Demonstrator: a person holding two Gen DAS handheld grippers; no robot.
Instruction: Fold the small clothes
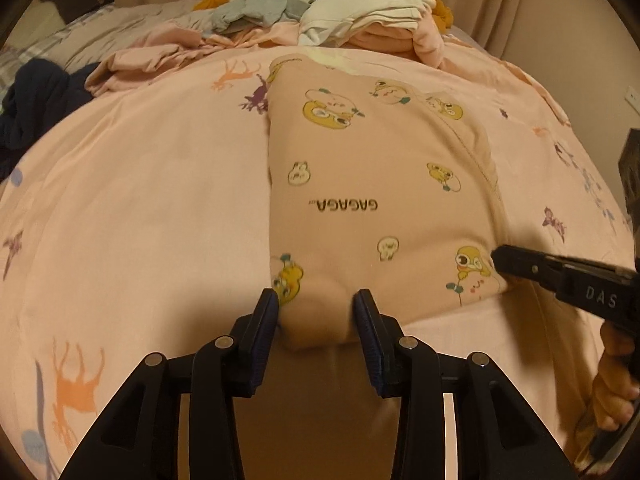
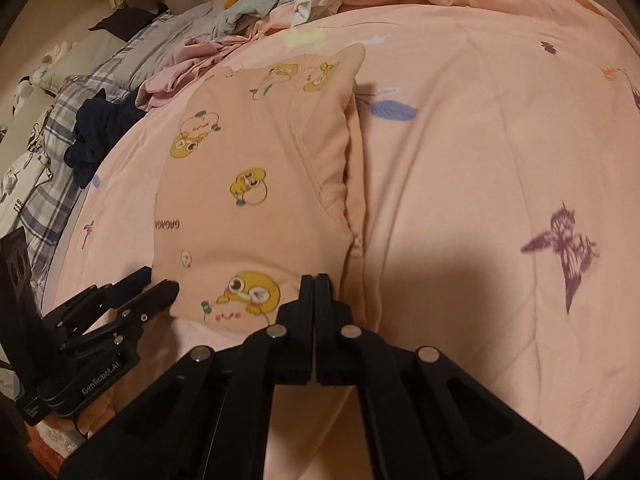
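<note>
A small pink garment (image 1: 372, 184) with yellow cartoon prints and "GAGAGA" lettering lies folded lengthwise on the pink bedspread (image 1: 152, 200). My left gripper (image 1: 316, 300) is open, its jaws on either side of the garment's near left corner. My right gripper (image 2: 315, 282) is shut, with its tips at the garment's near right corner (image 2: 320, 240); the frames do not show whether cloth is pinched between them. It shows from the side in the left wrist view (image 1: 498, 258). The left gripper shows in the right wrist view (image 2: 160, 284).
A pile of clothes (image 1: 360, 12), grey, white and pink, lies at the far end of the bed. A dark navy garment (image 1: 32, 100) lies at the left edge. A plaid blanket (image 2: 60, 120) lies further left. Curtains hang behind.
</note>
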